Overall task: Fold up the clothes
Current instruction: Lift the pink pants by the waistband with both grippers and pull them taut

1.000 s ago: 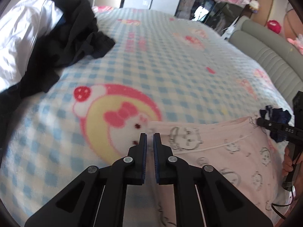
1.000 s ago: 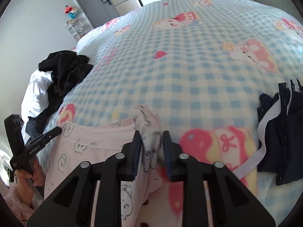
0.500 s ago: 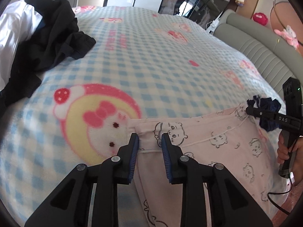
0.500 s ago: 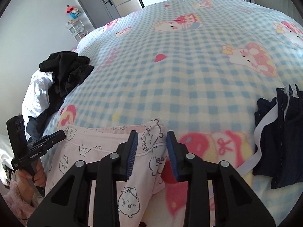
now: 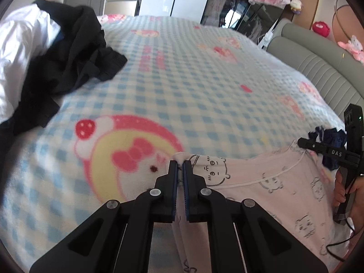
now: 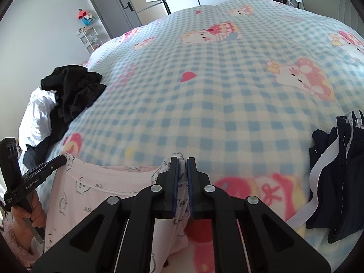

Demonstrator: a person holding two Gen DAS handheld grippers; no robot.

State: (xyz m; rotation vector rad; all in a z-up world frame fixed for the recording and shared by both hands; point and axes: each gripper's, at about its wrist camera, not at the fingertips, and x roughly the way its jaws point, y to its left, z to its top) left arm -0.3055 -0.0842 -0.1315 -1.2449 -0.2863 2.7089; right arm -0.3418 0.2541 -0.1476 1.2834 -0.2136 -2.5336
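A pale pink garment printed with little cartoon bears lies at the near edge of the bed. My left gripper is shut on its left top corner, and a small tuft of cloth pokes out above the pads. The same pink garment shows in the right wrist view, where my right gripper is shut on its right top corner, cloth bunched between the pads. Each gripper also appears in the other view: the right gripper at the right edge, the left gripper at the left edge, held by a hand.
The bed carries a blue-and-white checked blanket with pink cartoon figures. A heap of black and white clothes lies at the far left. A dark navy garment with a white band lies to the right. A grey padded headboard runs along the right.
Half a second ago both grippers stood open over the garment's top corners. Now each has shut on its corner, with cloth pinched between the pads.
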